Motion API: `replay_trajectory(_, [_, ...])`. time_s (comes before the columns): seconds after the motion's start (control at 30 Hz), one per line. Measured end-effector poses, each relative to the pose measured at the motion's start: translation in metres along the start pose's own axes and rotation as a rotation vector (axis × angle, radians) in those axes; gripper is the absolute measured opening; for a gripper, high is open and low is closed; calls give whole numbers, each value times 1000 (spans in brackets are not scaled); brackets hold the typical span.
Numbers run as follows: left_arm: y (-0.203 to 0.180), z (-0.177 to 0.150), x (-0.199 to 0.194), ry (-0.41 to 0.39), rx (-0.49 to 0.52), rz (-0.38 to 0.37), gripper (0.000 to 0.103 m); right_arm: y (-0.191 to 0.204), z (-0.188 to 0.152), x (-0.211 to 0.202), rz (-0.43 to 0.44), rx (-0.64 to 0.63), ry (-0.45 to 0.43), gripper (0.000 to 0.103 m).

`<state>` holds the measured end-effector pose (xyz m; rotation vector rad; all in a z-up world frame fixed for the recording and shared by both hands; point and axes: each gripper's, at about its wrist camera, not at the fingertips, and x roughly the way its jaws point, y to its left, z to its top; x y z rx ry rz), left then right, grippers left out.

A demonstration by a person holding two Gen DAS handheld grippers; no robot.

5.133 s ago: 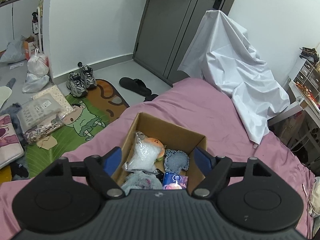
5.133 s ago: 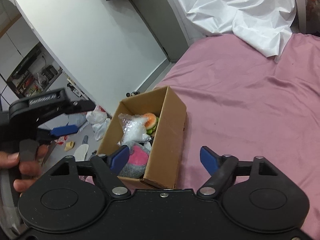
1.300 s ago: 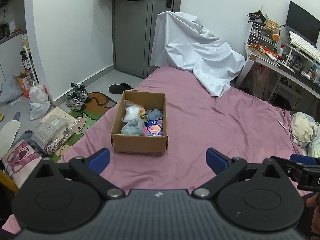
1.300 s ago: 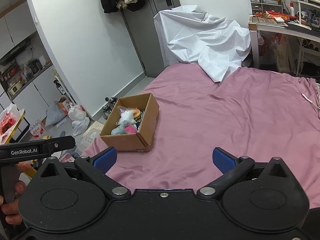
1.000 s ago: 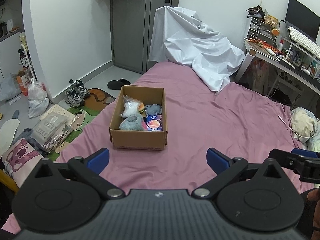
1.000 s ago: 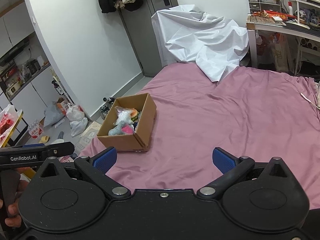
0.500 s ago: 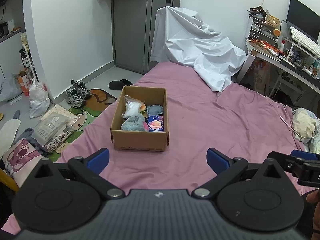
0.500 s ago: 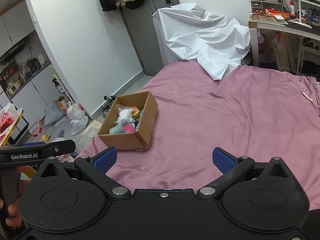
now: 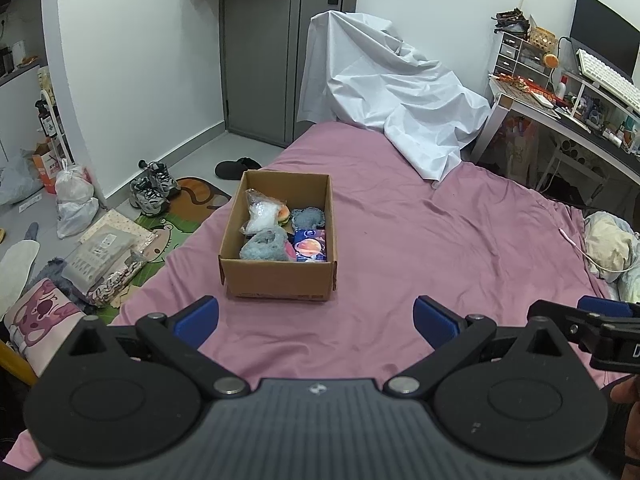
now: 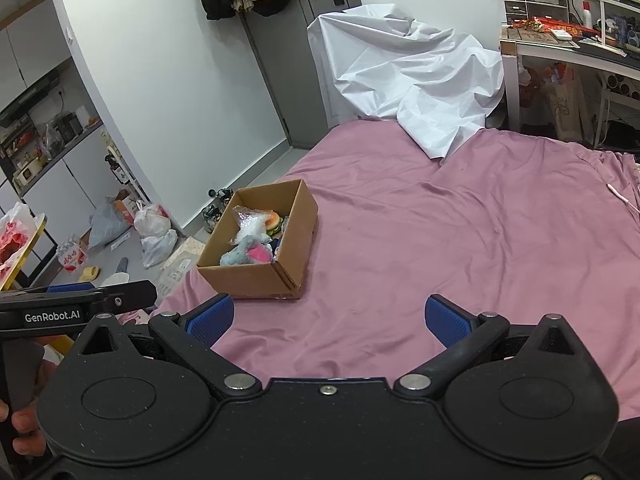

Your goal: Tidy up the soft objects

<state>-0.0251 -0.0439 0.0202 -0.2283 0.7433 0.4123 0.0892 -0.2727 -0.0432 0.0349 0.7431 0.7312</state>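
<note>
The soft toys and packets are seen gathered inside the cardboard box [image 9: 276,276] on the pink bedsheet [image 9: 420,240]; nothing loose is left nearby. Left gripper [image 9: 316,320] and right gripper [image 10: 328,318] are held spread and empty, near the viewer.

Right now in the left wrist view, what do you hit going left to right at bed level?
White plastic bag on the floor → grey sneakers → cardboard box of soft items → bare pink bedsheet → crumpled bedding at the right edge.
</note>
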Motion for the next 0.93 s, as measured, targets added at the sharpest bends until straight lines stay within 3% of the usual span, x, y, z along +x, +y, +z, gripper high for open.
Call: replay_trajectory(0.93, [5,-2,2,-1,-25,-9,103,4,-2,8,-23,0,16,103])
